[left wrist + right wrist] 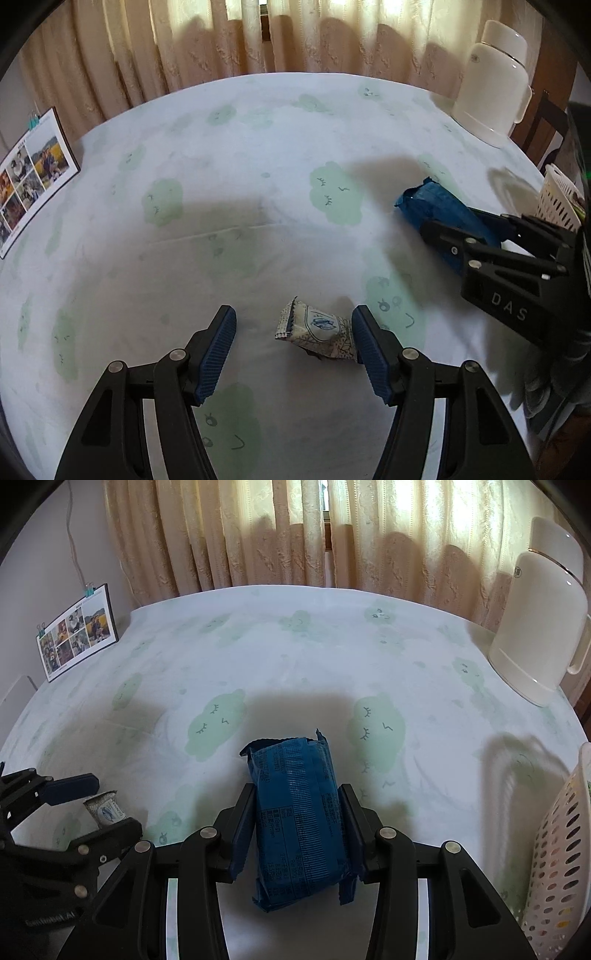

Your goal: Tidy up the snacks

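Snacks sit two to a table (295, 646): a blue pack (301, 827) and a small pale packet (317, 330). We hold the right gripper (299, 830) low and level over the cloth, pointing toward 12 o'clock, its jaws closed against both long sides of the blue pack. That pack is a ribbed foil brick with white print and a torn, flared far end. We hold the left gripper (293, 349) at the right one's 9 o'clock, also low, its jaws spread wide and gripping nothing. The pale packet lies on the cloth between them, touching or almost touching the right pad (369, 354), well clear of the left one. A basket (554, 849) stands at 3 o'clock.
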`<state>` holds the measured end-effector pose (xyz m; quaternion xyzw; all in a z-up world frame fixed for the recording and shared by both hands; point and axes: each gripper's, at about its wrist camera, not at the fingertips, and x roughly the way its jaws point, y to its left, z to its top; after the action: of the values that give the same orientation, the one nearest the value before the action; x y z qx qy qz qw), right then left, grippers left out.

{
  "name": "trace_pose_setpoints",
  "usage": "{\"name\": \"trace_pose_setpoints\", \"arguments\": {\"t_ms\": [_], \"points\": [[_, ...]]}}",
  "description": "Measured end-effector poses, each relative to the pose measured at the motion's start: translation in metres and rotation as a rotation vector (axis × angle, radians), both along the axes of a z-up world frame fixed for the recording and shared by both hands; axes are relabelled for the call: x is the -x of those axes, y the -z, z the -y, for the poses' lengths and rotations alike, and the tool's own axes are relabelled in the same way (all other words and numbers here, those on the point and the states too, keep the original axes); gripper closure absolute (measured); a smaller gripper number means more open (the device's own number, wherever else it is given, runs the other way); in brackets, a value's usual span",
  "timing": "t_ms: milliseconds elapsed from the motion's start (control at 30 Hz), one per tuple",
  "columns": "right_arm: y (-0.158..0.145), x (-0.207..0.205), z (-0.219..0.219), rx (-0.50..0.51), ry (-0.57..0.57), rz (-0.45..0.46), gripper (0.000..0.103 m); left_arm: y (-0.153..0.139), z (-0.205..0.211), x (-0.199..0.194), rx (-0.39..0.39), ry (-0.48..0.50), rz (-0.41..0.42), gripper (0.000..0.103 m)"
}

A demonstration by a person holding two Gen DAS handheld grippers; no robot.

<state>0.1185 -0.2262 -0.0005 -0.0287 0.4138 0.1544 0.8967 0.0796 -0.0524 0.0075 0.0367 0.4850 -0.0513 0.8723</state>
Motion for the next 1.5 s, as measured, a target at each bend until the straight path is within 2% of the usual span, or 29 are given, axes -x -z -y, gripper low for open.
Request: {"name": "trace_pose_setpoints", "arguments": {"t_ms": [67, 133, 267, 367, 400, 733, 967, 1267, 1500], "points": [[0.0, 0.0, 0.0, 0.002, 0.0, 0.0, 0.058, -0.001, 0.001, 0.002, -0.021, 0.008, 0.012, 0.041], [0.0, 0.0, 0.0, 0.001, 0.0, 0.0, 0.058, -0.002, 0.004, 0.004, -0.037, 0.024, 0.022, 0.046], [0.0, 0.0, 0.0, 0.002, 0.0, 0.0, 0.058, -0.002, 0.011, 0.007, -0.046, 0.059, 0.033, 0.062], [0.0, 0.0, 0.0, 0.001, 0.0, 0.0, 0.058, -0.003, 0.015, 0.01, -0.064, 0.07, 0.045, 0.065], [0.0, 0.0, 0.0, 0.001, 0.0, 0.0, 0.058, -0.003, 0.015, 0.01, -0.066, 0.069, 0.048, 0.07], [0.0, 0.0, 0.0, 0.001, 0.0, 0.0, 0.058, -0.021, -0.004, 0.013, 0.0, 0.015, 0.103, 0.071], [0.0, 0.0, 0.001, -0.002, 0.011, 0.002, 0.059, -0.023, -0.01, 0.011, 0.014, -0.027, 0.093, 0.071], [-0.019, 0.007, 0.015, -0.134, 0.006, 0.014, 0.061, -0.024, -0.014, 0.011, 0.045, -0.071, 0.086, 0.071], [-0.048, 0.022, 0.028, -0.187, 0.041, 0.091, 0.061, -0.025, -0.015, 0.011, 0.049, -0.088, 0.087, 0.071]]}}
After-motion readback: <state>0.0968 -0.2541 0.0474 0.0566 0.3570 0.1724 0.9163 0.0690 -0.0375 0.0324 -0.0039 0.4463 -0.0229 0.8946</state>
